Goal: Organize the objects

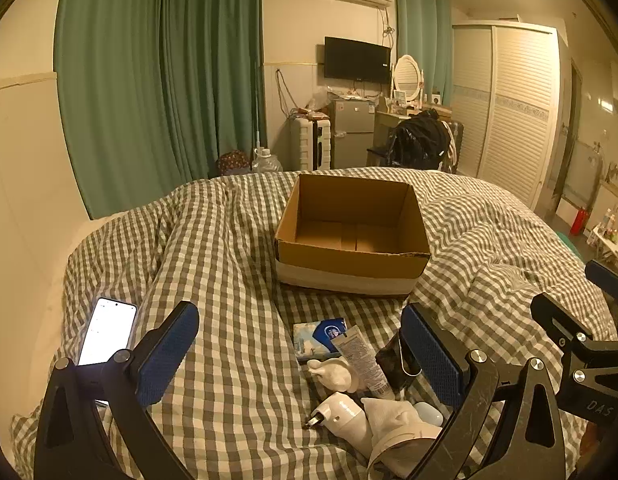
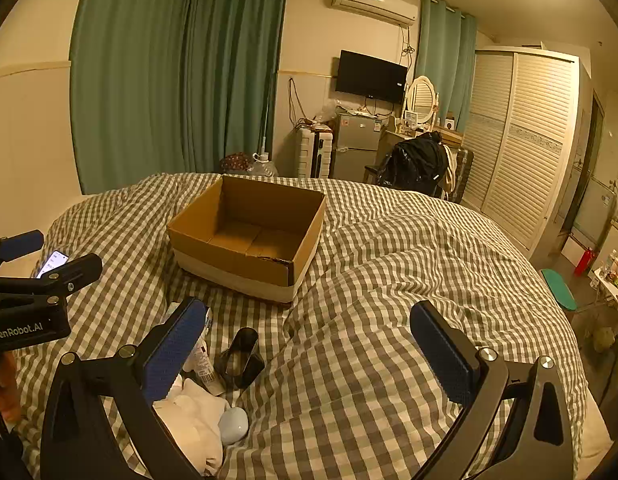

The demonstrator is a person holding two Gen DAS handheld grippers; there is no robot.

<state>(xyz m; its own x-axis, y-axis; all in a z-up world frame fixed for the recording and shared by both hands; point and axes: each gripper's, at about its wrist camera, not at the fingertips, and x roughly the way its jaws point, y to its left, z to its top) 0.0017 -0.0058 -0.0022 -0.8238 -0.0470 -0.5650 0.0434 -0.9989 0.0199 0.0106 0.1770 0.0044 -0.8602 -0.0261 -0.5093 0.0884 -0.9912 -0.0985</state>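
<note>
Since the open brown cardboard box point(image 1: 351, 236) sits empty mid-bed as the likely destination, both hand-held grippers, left point(image 1: 301, 360) and right point(image 2: 309, 344), hover wide open and empty-handed over the small toiletries clustered point(image 1: 361, 376) on the checked grey-and-white duvet point(image 2: 389, 264).

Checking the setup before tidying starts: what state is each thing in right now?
Cardboard box: open, nothing inside.
Phone: screen lit, lying on the bed.
Tube: lying flat in the pile.
Left gripper: open, holding nothing.
Right gripper: open, holding nothing.
TV: screen dark.
</note>
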